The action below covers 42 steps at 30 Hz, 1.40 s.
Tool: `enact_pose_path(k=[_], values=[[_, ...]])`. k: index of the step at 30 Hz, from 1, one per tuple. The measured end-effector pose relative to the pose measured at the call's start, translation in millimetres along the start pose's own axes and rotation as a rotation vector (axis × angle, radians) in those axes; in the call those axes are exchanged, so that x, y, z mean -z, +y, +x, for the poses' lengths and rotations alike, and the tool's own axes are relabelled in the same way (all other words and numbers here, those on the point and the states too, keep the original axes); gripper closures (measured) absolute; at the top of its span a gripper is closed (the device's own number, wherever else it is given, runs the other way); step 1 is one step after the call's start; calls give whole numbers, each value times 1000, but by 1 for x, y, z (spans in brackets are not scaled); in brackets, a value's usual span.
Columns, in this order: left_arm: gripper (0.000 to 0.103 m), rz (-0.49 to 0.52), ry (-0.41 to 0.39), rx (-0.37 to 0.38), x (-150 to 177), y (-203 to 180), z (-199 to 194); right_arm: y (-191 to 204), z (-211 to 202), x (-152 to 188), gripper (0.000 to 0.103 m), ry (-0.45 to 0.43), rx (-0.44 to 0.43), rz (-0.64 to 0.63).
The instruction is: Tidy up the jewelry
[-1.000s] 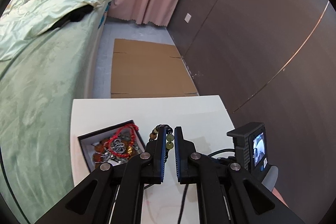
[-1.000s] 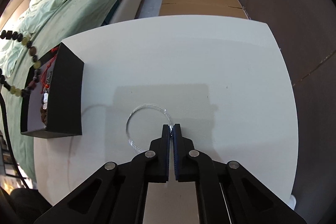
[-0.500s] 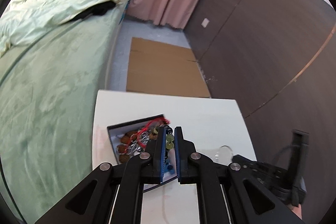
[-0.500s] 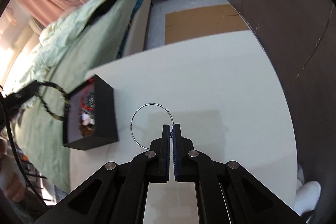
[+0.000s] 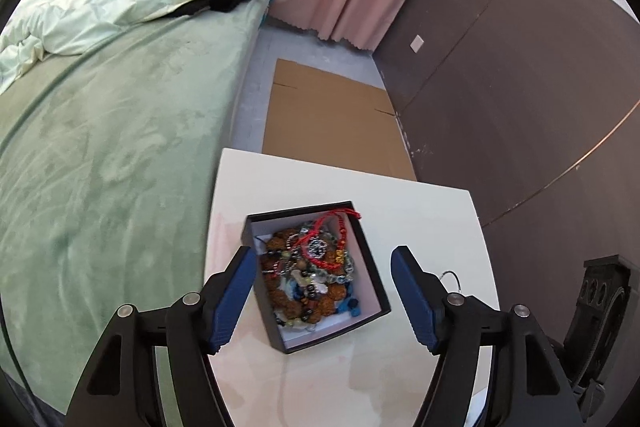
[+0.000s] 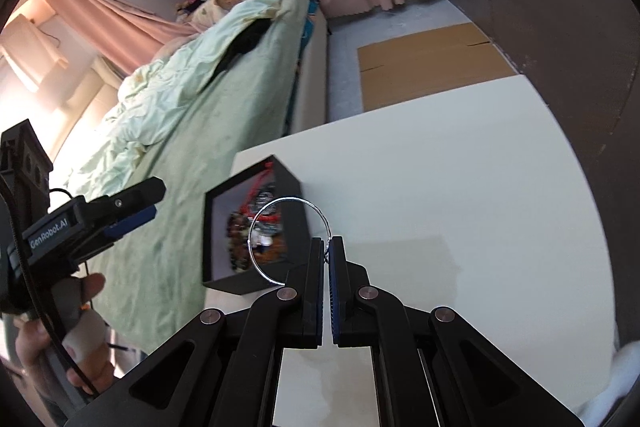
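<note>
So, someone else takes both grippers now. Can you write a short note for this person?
Left gripper: open and holds nothing; its jaws have just been opening above the black box, and the dark bead bracelet it carried is no longer between them.
Right gripper: shut on the thin silver ring, lifted off the white table.
Box: on the table's bed-side edge, full of bracelets.
Done: beads released over the box.
Left: probably carry the ring over the box and let go.
</note>
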<state>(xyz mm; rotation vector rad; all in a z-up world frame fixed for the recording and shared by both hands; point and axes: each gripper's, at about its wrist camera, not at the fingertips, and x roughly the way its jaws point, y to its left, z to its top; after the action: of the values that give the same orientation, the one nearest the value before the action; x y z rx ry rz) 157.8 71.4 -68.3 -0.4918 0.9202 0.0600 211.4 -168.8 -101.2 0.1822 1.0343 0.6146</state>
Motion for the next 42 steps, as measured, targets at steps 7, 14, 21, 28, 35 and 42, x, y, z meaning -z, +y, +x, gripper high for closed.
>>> enact_pose_path(k=[7,14,21,28,35,42], values=[[32,-27,-15,5,-4,18,-11,28,15,-4,99,-24,-43,29],[32,-16,-82,-62,-6,29,-31,45,34,-8,99,-20,-77,56],[14,-24,-124,-61,-3,29,-43,53,36,-13,87,-14,-53,16],[12,29,-132,-19,3,11,-51,32,3,-10,21,-57,-48,28],[11,68,-151,2,13,-3,-64,18,-34,-7,10,-103,-11,18],[10,116,-183,9,36,-17,-80,15,-70,1,3,-131,5,-8]])
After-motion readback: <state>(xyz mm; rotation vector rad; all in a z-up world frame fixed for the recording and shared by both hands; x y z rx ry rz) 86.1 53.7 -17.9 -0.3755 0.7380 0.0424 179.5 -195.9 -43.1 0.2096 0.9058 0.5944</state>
